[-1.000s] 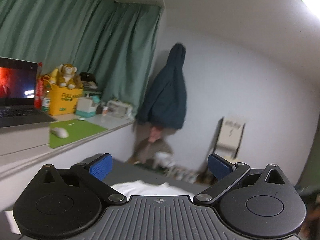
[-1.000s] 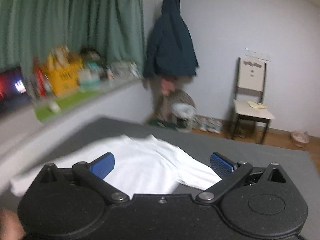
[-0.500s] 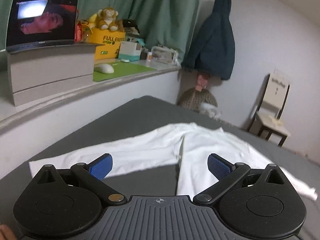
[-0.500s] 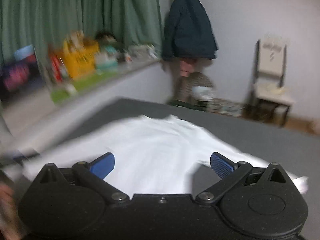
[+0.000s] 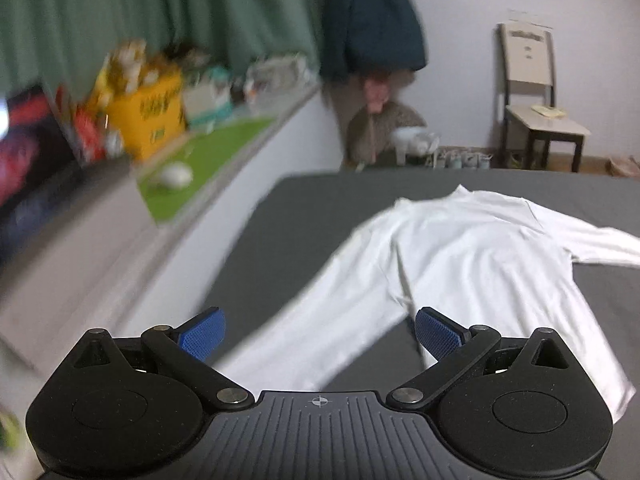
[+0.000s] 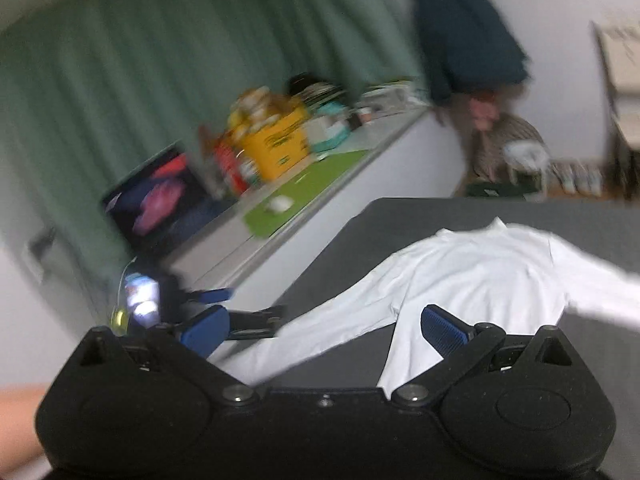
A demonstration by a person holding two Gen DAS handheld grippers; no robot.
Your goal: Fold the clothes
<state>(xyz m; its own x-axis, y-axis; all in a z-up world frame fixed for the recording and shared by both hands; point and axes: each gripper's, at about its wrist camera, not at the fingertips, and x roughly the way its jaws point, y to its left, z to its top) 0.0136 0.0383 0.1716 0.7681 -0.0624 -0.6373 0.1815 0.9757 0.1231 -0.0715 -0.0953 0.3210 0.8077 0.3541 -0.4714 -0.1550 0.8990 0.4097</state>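
Observation:
A white long-sleeved shirt [image 5: 476,264] lies spread flat on a dark grey bed [image 5: 304,208], collar toward the far end, sleeves stretched out to both sides. My left gripper [image 5: 320,334] hovers open above the near left sleeve, its blue pads empty. In the right wrist view the same shirt [image 6: 480,280] lies ahead, and my right gripper [image 6: 326,330] is open over the left sleeve end with nothing held. The left gripper [image 6: 224,308] shows there as a blurred dark shape at the bed's left edge. Both views are motion-blurred.
A white ledge [image 5: 168,216] runs along the bed's left side with a laptop [image 5: 28,148], yellow box [image 5: 148,116], green mat and mouse [image 5: 174,174]. Green curtains hang behind. A dark jacket [image 5: 368,16] hangs on the wall; a chair [image 5: 536,100] stands beyond the bed.
Both grippers swung quickly: the left view turned right so the shirt shifted to centre-right; the right view swung left and tilted, bringing the ledge and the left gripper into view. Both stay open.

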